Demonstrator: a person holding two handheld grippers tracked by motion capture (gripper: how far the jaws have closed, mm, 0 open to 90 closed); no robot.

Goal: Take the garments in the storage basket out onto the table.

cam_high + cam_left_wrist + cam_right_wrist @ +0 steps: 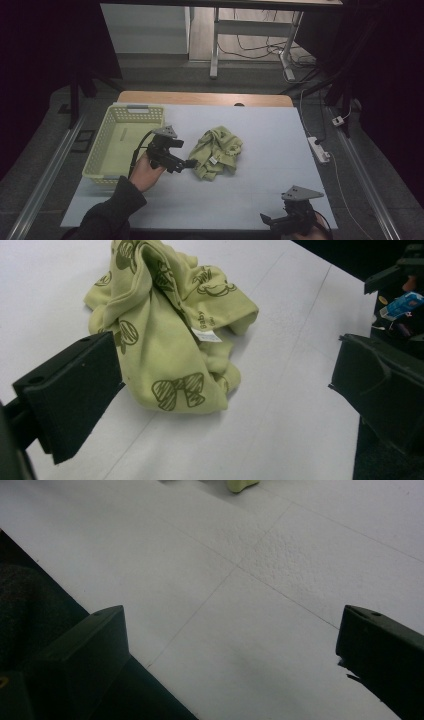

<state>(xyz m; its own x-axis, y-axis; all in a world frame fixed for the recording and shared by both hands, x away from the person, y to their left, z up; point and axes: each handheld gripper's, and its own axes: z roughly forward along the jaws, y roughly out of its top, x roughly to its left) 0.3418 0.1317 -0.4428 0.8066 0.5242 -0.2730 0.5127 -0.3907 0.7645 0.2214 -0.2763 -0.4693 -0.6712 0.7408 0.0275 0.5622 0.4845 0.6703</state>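
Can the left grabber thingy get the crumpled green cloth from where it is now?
Probably yes. The left gripper sits just beside the green cloth with its jaws open toward it, and nothing lies between them on the white table. The basket is off to its other side.

Left gripper (187,163) and right gripper (265,218) both gape wide.

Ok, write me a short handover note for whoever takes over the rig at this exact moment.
Left gripper: jaws open, holding nothing, pointed at the near-left edge of the green cloth.
Right gripper: jaws open, holding nothing, low at the table's near right edge.
Cloth: crumpled in a heap mid-table on the white table cover, white tag showing, no jaw closed on it.
Yellow basket: at the table's left, looks empty.
Done: nothing picked up.
Left: probably grasp the cloth; whether it goes into the basket is only a guess.
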